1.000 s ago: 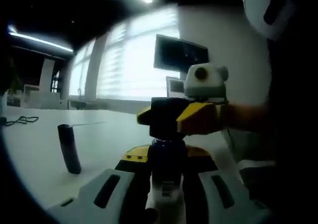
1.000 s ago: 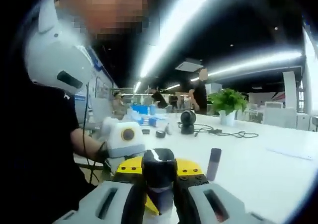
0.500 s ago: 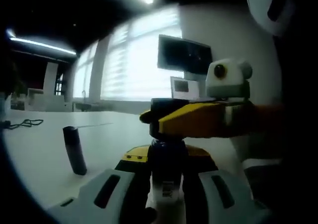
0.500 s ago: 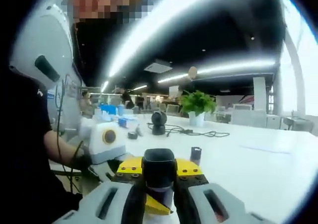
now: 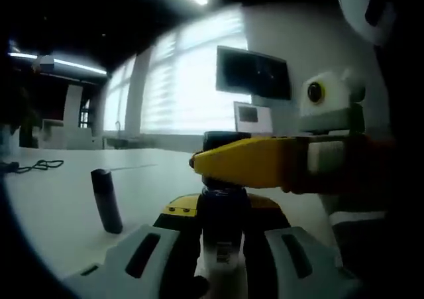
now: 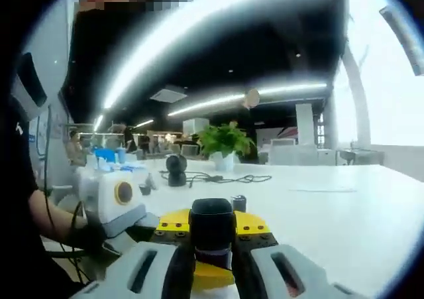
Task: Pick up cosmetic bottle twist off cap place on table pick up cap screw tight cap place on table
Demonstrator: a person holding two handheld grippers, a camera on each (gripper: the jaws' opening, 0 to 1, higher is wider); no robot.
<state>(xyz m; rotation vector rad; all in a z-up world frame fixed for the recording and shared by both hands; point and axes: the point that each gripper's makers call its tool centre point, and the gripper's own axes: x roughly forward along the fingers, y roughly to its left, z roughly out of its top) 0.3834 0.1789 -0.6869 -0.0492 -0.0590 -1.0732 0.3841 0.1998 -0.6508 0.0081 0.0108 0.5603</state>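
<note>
Left gripper view: left claw (image 5: 224, 246) clamps the glossy cylindrical cosmetic bottle (image 5: 224, 236)

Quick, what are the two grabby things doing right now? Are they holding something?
Left hand-held gripper: shut on the cosmetic bottle.
Right hand-held gripper: shut on the bottle's black cap.
</note>
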